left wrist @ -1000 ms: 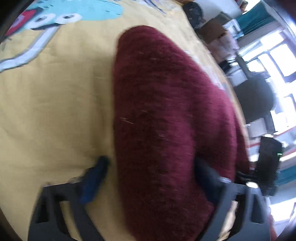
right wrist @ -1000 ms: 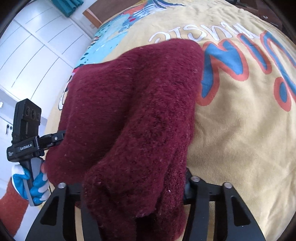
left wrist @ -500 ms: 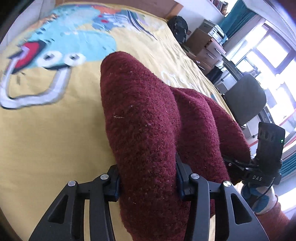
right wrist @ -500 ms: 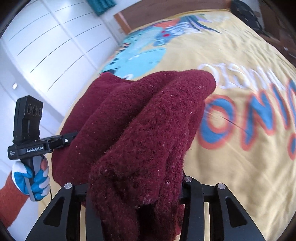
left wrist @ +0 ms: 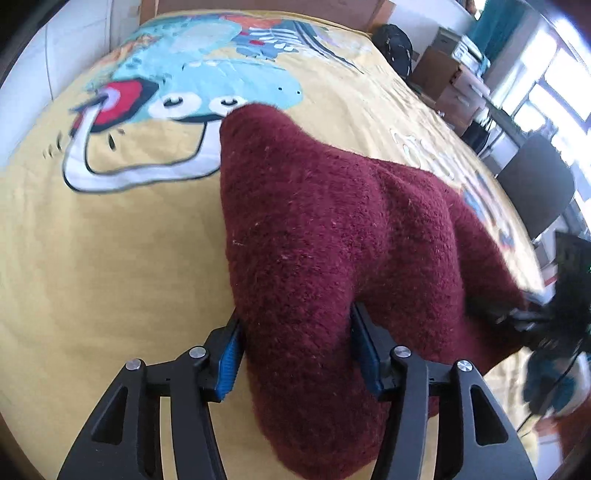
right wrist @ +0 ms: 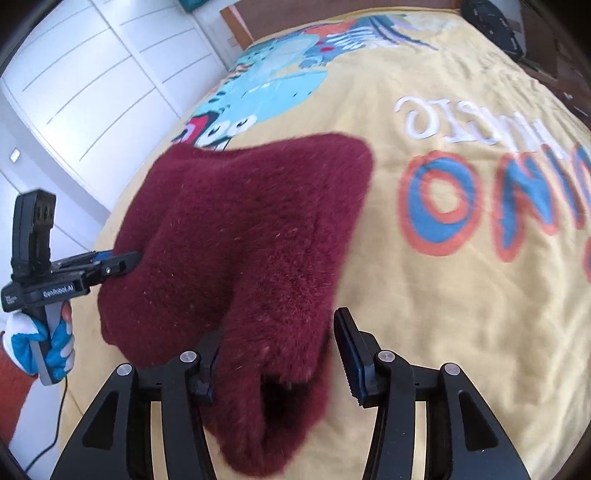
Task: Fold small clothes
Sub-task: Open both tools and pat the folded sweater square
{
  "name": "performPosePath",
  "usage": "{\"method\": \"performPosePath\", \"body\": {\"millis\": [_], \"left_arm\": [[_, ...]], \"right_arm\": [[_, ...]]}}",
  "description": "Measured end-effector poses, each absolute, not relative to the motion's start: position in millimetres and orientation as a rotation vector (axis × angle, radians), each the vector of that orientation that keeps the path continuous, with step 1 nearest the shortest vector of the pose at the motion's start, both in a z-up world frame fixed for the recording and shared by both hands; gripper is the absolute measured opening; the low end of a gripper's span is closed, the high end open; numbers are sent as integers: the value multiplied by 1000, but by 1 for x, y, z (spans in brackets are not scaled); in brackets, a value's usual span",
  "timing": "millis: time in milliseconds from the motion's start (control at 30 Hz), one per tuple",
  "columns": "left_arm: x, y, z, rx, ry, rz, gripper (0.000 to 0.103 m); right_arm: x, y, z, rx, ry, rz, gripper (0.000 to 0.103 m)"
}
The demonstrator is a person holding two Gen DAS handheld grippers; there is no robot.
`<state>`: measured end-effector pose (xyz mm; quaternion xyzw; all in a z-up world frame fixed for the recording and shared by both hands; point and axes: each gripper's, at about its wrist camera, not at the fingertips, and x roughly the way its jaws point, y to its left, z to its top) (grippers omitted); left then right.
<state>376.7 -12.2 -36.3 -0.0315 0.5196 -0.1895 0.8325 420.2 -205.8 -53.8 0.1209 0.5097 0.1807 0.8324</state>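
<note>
A fuzzy maroon knit garment (left wrist: 325, 236) lies bunched on a yellow printed bedspread (left wrist: 110, 240). My left gripper (left wrist: 295, 350) has its jaws on both sides of one end of the garment, pads against the fabric. In the right wrist view the same garment (right wrist: 243, 236) drapes between my right gripper's fingers (right wrist: 280, 354); its jaws stand apart, and the right pad (right wrist: 351, 358) is clear of the fabric with a visible gap. The left gripper (right wrist: 122, 264) also shows there, clamped on the garment's left edge.
The bedspread (right wrist: 461, 295) has a blue dinosaur print and large lettering. White wardrobe doors (right wrist: 92, 92) stand left of the bed. A dark chair (left wrist: 535, 195), boxes and a window lie to the right. A wooden headboard (right wrist: 314, 18) is at the far end.
The garment has come down onto the bedspread and spread out wider. My right gripper's jaws have opened and the right pad has come off the fabric. The left gripper still holds its end.
</note>
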Motion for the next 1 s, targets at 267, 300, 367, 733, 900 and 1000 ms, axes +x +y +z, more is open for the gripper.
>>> {"method": "performPosePath", "body": {"millis": [267, 300, 367, 733, 900, 1000], "left_arm": [[357, -23, -37, 44, 1092, -331, 51], [356, -24, -39, 45, 1095, -319, 51], [360, -24, -43, 39, 1100, -306, 51], [353, -22, -37, 8, 1091, -247, 54], [338, -25, -23, 27, 1052, -212, 54], [329, -27, -16, 46, 1023, -189, 54]], "right_arm": [[407, -213, -60, 280, 1082, 354, 54], [404, -216, -64, 295, 1089, 348, 55], [397, -221, -72, 312, 1105, 337, 58], [379, -227, -60, 286, 1116, 267, 60], [371, -225, -51, 253, 1111, 228, 60], [366, -223, -47, 239, 1107, 198, 60]]}}
